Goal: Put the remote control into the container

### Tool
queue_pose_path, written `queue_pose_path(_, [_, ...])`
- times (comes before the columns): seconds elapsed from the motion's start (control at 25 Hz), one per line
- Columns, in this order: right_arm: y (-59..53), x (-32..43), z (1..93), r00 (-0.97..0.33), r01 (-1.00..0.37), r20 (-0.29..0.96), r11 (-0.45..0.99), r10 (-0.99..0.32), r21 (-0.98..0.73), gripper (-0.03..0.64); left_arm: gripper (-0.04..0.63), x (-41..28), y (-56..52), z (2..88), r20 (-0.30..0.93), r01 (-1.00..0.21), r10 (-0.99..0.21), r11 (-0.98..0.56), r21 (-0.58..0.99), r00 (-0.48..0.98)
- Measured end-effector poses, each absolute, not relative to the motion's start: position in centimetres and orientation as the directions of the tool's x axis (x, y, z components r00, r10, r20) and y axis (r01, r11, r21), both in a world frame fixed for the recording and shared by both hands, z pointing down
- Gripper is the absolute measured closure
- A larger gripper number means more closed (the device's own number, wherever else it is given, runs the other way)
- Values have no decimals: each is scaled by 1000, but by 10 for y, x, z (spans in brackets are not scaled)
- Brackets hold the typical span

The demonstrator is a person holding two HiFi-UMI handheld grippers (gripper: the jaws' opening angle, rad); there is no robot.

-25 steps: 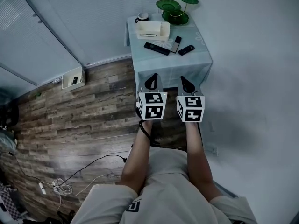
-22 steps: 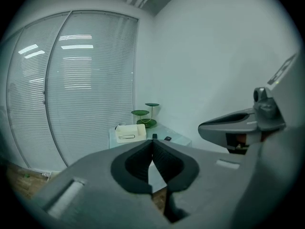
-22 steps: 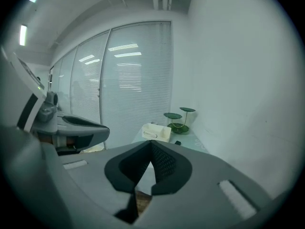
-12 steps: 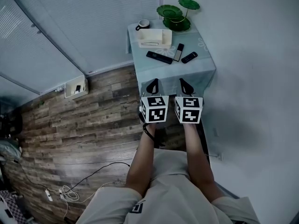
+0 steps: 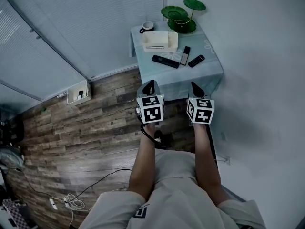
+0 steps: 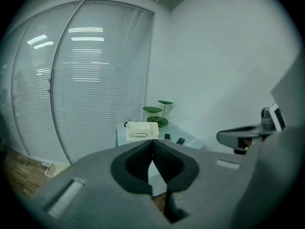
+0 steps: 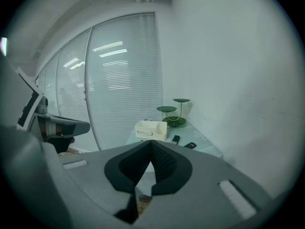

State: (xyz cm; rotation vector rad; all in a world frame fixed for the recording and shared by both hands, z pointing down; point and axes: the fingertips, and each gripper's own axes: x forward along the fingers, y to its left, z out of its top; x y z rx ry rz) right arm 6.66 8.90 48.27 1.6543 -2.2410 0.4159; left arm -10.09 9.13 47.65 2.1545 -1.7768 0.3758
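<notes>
Three dark remote controls lie on the small table (image 5: 209, 73): a long one (image 5: 165, 61), a slim one (image 5: 185, 56) and a short one (image 5: 196, 60). Behind them stands the cream container (image 5: 160, 40). The container (image 6: 142, 130) and two remotes (image 6: 180, 140) also show in the left gripper view, and again in the right gripper view, container (image 7: 151, 130) and remotes (image 7: 190, 145). My left gripper (image 5: 148, 87) and right gripper (image 5: 196, 89) are both shut and empty, held side by side short of the table's near edge.
A green tiered stand (image 5: 181, 14) and a cup (image 5: 147, 27) sit at the table's back. White blinds (image 5: 86, 27) run along the left, a plain wall on the right. A white box (image 5: 77, 92) and cables (image 5: 71, 202) lie on the wood floor.
Both grippers have moved toward the table and spread a little further apart. The table sits closer in the view.
</notes>
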Motion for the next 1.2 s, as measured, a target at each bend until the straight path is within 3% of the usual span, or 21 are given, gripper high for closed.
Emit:
queue_pose_path(0.44, [58,21,489,-291,-956,390,276,-874,-95,615,591,-117,44,477,400,-960,-874,-269,74,275])
queue_pose_path(0.92, [50,14,494,-272,-962,330,245,-904,-121,614,591,-131,22,502,409,-936,-842,-302,181,351])
queue_pose_path(1.2, [46,-1,515,-297,-954,382,291,-875,-74,614,591,-141,16,510,376,-936,-862,-270,226,340])
